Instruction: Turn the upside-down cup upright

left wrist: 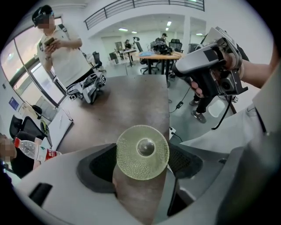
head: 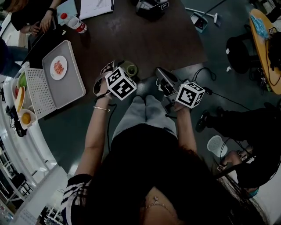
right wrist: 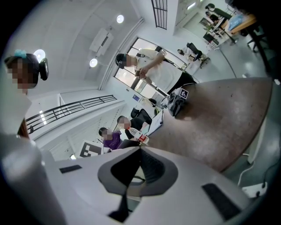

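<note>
A pale green translucent cup stands upside down on the brown table, its bumpy base facing up. In the head view the cup sits near the table's front edge. My left gripper points steeply down over it, jaws wide, one dark pad on either side of the cup; no clear pressing shows. In the head view the left gripper is just left of the cup. My right gripper is shut with nothing in it, held level to the right of the cup.
A grey tray with a small plate of food lies at the table's left, beside a white perforated rack. A bottle, papers and a black device lie farther back. People stand across the table. A clear cup is on the floor.
</note>
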A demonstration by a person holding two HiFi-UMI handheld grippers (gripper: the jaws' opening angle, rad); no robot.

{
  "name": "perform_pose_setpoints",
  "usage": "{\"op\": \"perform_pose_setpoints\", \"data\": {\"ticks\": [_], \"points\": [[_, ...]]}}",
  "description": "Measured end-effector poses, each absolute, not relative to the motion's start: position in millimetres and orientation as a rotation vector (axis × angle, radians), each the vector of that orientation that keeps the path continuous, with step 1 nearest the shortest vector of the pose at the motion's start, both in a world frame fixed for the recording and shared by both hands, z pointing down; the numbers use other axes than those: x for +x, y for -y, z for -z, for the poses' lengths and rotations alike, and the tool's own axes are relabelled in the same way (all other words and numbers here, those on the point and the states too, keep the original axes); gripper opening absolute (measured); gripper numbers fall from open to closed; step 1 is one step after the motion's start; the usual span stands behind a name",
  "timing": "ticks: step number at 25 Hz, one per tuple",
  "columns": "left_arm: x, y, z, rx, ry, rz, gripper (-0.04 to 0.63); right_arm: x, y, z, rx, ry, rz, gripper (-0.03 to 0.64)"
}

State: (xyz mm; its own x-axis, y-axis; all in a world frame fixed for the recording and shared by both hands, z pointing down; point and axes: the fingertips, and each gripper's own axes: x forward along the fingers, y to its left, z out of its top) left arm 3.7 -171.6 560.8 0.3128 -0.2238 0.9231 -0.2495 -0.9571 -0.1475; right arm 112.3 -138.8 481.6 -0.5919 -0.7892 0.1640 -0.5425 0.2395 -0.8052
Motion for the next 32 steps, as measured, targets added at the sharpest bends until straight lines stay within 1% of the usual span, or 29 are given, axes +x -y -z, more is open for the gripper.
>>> {"op": "perform_pose_setpoints", "data": {"ticks": [32], "points": [[4.9, 171.8, -558.8, 2.546, 0.448, -1.694, 0.365, 111.6, 134.9, -475.6, -1.206, -2.255, 1.27, 0.017]]}}
